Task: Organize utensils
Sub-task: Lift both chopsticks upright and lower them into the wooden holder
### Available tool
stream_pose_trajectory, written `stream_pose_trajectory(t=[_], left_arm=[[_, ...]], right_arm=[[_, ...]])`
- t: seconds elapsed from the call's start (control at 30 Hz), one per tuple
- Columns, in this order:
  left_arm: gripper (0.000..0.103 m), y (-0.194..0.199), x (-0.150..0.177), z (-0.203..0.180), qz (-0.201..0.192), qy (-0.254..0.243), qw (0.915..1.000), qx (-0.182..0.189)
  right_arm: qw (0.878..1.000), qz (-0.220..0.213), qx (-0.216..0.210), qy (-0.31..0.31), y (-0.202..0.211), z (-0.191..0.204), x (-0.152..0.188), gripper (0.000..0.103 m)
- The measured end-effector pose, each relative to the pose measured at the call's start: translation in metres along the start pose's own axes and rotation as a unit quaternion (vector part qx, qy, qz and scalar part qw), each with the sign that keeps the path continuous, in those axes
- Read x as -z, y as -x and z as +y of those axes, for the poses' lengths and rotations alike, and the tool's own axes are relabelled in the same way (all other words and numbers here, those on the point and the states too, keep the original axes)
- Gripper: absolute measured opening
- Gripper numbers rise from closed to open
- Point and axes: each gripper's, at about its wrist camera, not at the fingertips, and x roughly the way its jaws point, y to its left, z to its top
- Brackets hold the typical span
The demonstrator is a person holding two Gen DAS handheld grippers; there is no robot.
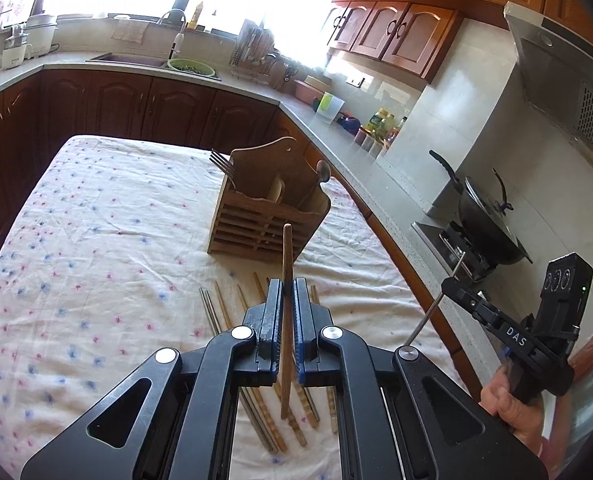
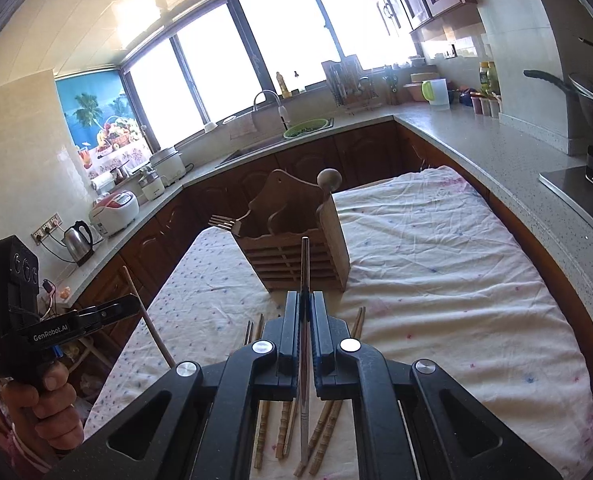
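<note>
My left gripper [image 1: 286, 290] is shut on a wooden chopstick [image 1: 287, 256] whose tip points up toward the wooden utensil holder [image 1: 264, 224]. That holder stands on the floral cloth with a fork [image 1: 222, 164] and a spoon [image 1: 322, 172] in it. My right gripper [image 2: 305, 300] is shut on a metal chopstick [image 2: 305, 264], just in front of the utensil holder [image 2: 296, 256]. Several wooden and metal chopsticks [image 1: 224, 312] lie on the cloth under both grippers. In the left wrist view the right gripper [image 1: 452, 284] hangs at the right with the metal chopstick [image 1: 428, 316].
The floral tablecloth [image 2: 436, 264] covers a table ringed by a grey kitchen counter [image 1: 380, 184]. A wok [image 1: 484, 220] sits on the stove at the right. A sink with a green colander [image 2: 304, 128], a kettle [image 2: 78, 240] and rice cookers line the counter. A hand [image 2: 52, 404] holds the left gripper.
</note>
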Motion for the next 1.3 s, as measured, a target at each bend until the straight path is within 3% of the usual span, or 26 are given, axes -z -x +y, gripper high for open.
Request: stream_pose_trajectory(t=[0.67, 0.9, 1.3], left_arm=[[0.003, 0.005, -0.027, -0.003, -0.042, -0.018, 0.9989, -0.009], [0.003, 0.007, -0.064, -0.009, -0.079, -0.029, 0.9964, -0.008], [0.003, -0.014, -0.153, -0.017, -0.155, -0.056, 0.9861, -0.023]], right_arm=[[0.999, -0.041, -0.007, 0.003, -0.002, -0.001, -0.033, 0.005], [0.998, -0.069, -0.009, 0.000, -0.009, -0.001, -0.061, 0.005], [0.989, -0.150, -0.004, 0.001, -0.045, 0.009, -0.145, 0.004]])
